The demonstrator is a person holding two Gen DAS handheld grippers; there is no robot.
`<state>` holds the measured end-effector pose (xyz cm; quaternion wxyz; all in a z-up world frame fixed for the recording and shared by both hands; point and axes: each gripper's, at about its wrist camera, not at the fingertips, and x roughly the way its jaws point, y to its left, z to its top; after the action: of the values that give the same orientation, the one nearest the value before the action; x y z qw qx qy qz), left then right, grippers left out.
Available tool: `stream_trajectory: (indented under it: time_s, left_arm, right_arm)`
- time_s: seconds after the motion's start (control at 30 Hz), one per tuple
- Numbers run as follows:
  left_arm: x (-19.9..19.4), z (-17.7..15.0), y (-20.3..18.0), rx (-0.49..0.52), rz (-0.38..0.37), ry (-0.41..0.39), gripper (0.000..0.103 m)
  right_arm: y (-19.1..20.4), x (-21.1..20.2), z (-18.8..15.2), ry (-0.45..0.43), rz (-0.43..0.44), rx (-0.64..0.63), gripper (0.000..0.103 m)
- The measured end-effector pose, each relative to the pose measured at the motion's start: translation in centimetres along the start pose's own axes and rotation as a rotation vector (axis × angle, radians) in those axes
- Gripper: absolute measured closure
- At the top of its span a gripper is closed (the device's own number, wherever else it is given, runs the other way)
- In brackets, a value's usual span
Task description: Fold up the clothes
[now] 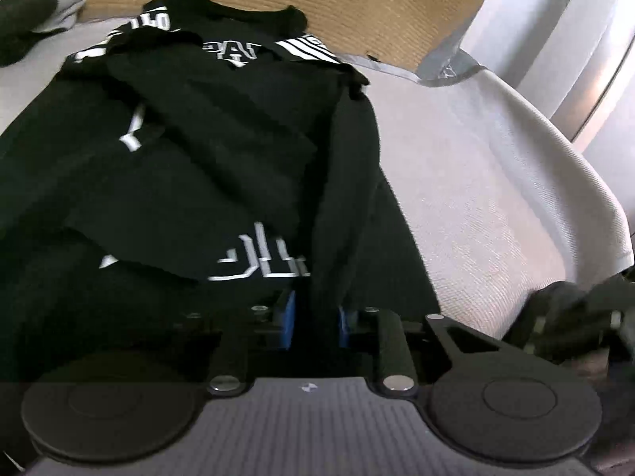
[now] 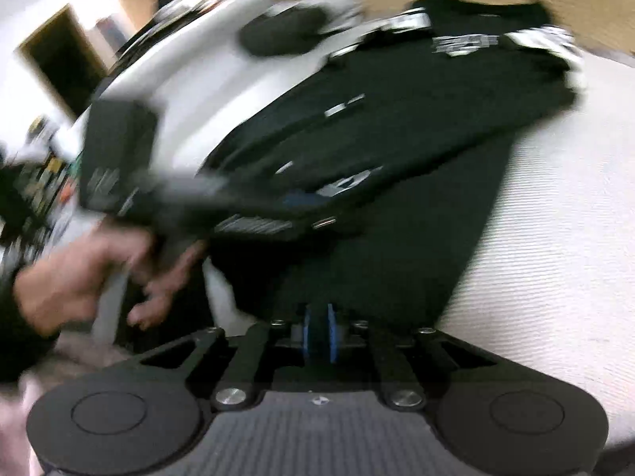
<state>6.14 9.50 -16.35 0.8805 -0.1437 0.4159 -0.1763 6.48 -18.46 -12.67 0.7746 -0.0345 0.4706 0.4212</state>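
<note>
Black shirt (image 1: 206,150) fills both views; only the right shows a hand (image 2: 79,269).

Right wrist view is motion-blurred throughout: white print on the black shirt (image 2: 397,127) is smeared, can't be read. Left claw (image 2: 301,202) shows only as a dark streak w/ a blue smudge; how its jaws stand can't be told there. Hand (image 2: 91,273) is blurred, cut off by the left edge. Background room at top left is too smeared to identify.

In left wrist view, shirt folds cover part of the lettering (image 1: 262,265), and the shirt's left side runs off the picture edge. Dark-and-grey garment (image 1: 35,12) at top left is cut off too.
</note>
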Motion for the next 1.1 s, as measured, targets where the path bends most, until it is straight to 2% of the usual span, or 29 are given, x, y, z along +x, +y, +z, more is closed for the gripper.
stream_trajectory:
  time_s: [0.13, 0.23, 0.27, 0.33, 0.37, 0.4, 0.47, 0.53, 0.57, 0.6, 0.63, 0.73, 0.87, 1.1]
  left_arm:
    - [-0.3, -0.1, 0.0, -0.003, -0.016, -0.003, 0.079]
    - [-0.4, -0.2, -0.4, 0.009, -0.033, -0.010, 0.079]
    - [-0.4, -0.2, -0.6, 0.009, -0.046, -0.014, 0.074]
    - [-0.6, -0.4, -1.0, 0.008, -0.078, -0.018, 0.058]
    - [-0.7, -0.5, -1.5, 0.027, -0.081, -0.016, 0.044]
    - [-0.7, -0.7, -2.1, 0.053, -0.081, -0.014, 0.038]
    - [-0.6, -1.1, -3.1, 0.109, -0.064, -0.006, 0.038]
    - [-0.2, -1.6, -3.8, 0.170, -0.023, 0.010, 0.049]
    - [0.0, -1.8, -4.1, 0.200, -0.002, 0.018, 0.068]
    - [0.0, -2.0, -4.0, 0.206, 0.006, 0.018, 0.080]
    - [-0.2, -2.1, -3.6, 0.195, -0.005, 0.015, 0.091]
    - [-0.9, -1.9, -2.4, 0.147, -0.027, -0.011, 0.095]
    - [-2.9, -1.4, -1.7, 0.151, -0.030, -0.080, 0.096]
    - [-7.1, -0.7, 2.1, 0.047, -0.017, -0.171, 0.097]
  right_arm:
    - [-3.9, -1.1, 1.6, -0.174, -0.048, 0.238, 0.058]
    - [-5.6, 1.3, 4.5, -0.176, -0.036, 0.314, 0.058]
    - [-5.8, 2.2, 5.3, -0.164, -0.036, 0.331, 0.058]
    - [-5.7, 4.2, 6.8, -0.137, -0.015, 0.339, 0.058]
    - [-5.7, 4.5, 7.1, -0.142, -0.018, 0.341, 0.058]
    - [-5.6, 4.8, 7.5, -0.147, -0.022, 0.342, 0.058]
    - [-5.9, 5.7, 8.1, -0.147, -0.027, 0.355, 0.058]
    - [-5.5, 6.3, 8.3, -0.131, -0.058, 0.312, 0.059]
    - [-5.5, 6.7, 8.2, -0.108, -0.081, 0.289, 0.061]
    - [-5.6, 7.1, 8.1, -0.085, -0.104, 0.266, 0.068]
    - [-5.6, 7.5, 7.9, -0.085, -0.113, 0.269, 0.079]
    - [-5.7, 7.5, 8.1, -0.110, -0.091, 0.285, 0.096]
    - [-3.5, 5.7, 9.3, -0.186, -0.067, 0.210, 0.097]
    - [-0.3, 7.1, 12.4, -0.196, -0.018, 0.148, 0.097]
